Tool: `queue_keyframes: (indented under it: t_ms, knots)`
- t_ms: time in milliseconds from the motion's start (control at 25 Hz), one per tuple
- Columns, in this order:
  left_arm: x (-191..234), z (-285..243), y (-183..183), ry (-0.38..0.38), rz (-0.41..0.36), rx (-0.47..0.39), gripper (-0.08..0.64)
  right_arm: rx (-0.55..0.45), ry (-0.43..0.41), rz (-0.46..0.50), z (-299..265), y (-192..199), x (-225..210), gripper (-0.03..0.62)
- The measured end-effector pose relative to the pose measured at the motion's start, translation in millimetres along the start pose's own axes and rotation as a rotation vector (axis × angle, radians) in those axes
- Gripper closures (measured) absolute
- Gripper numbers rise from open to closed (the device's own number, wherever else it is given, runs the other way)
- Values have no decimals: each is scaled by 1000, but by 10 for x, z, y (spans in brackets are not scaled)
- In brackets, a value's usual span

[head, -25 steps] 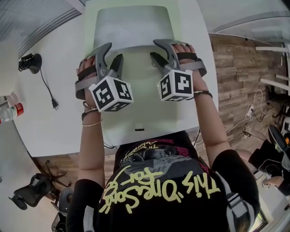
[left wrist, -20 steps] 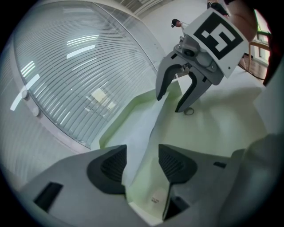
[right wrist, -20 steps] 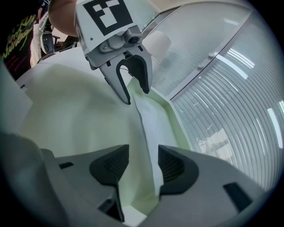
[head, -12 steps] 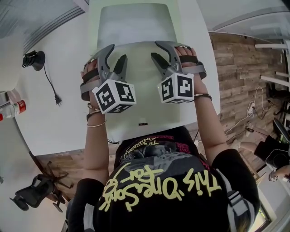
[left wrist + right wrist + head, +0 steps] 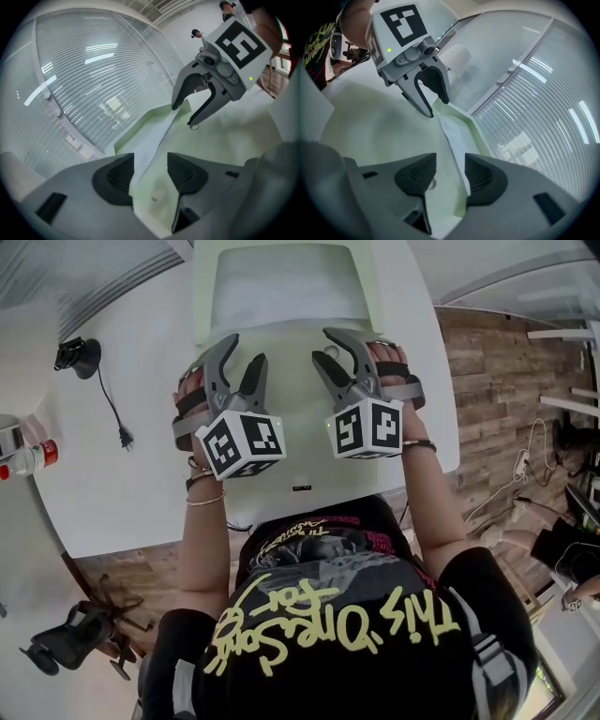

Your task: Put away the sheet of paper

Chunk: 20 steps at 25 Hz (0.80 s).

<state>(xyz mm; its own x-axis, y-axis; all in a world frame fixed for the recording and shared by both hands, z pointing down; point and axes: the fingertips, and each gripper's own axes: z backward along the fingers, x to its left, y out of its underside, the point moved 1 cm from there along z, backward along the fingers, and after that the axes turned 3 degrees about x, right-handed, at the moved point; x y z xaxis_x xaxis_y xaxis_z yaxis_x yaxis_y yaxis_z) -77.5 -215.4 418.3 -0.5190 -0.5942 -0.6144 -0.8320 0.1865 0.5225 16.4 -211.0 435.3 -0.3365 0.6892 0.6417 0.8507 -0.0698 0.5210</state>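
A black cable with a plug [image 5: 111,413] lies on the left part of the white bench [image 5: 112,502]. The left claw [image 5: 149,172] hangs spread over an open pale green folder [image 5: 281,460], and the edge of the white sheet of paper [image 5: 281,287] shows in its gap. The sheet lies in the folder's far half. The right claw [image 5: 450,172], near the left one, is also spread above that edge.

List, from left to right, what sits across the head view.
Bottle → black device with its cord → left gripper → right gripper → wooden floor.
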Motion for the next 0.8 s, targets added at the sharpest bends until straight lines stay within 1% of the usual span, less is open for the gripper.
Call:
queue_keyframes:
  t_ms: [160,320,520,680,800]
  knots:
    - [24,89,-11,-12,54,-37,336,4,-15,-31,35,-26,51,400]
    - [13,189,-12,-31,83,-65,337,3,-14,-55,104,-52,87,400]
    - [20,302,14,-58,107,-81,337,-42,21,-108,232,-146,114,403]
    - [54,384,20,-75,129,-107,337,-44,38,-122,286,-189,154,404]
    - [57,432,27,-71,151,-123,337,-59,50,-161,326,-229,150,408]
